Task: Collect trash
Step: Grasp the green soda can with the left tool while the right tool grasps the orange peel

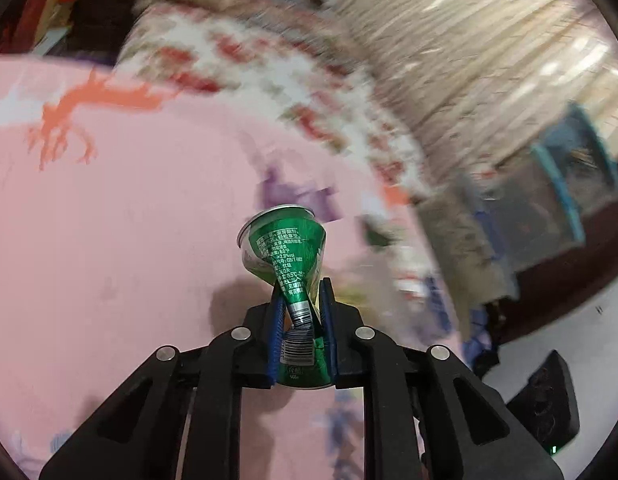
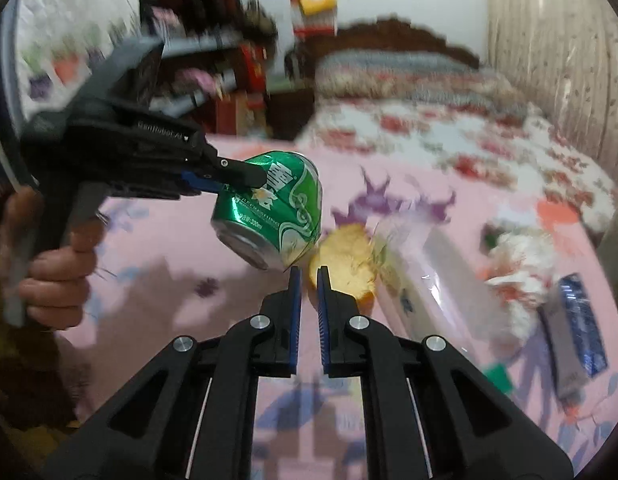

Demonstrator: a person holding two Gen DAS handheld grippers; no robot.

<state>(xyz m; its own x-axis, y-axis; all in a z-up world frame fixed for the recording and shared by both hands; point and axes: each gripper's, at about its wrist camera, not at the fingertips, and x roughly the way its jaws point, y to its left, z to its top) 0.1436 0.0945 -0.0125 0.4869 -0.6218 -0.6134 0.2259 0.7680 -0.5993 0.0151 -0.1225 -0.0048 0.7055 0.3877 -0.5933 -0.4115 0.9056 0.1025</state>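
A wide bed spread with a pink flower-printed sheet fills both wrist views, serving as the place where the litter lies scattered, with a red-and-white floral quilt bunched toward the carved dark headboard. Over it the left gripper, carried by a person's hand wrapped round its handle, has its jaws clamped on a crushed green aluminium drink can; the can is pinched at its flattened waist, apparently because the dent there offers the narrowest hold, and it hangs clear of the sheet with its ends flaring out either side. The right gripper hovers just above the bedding with its jaws drawn nearly together and nothing visibly pressed between them. Just beyond its tips a yellow piece of sponge cake sits at the mouth of a crumpled clear plastic wrapper, probably the next piece to gather. Further right lie a wad of white tissue and a small dark-blue foil packet, still uncollected on the sheet. No bin or bag is seen in these blurred views.
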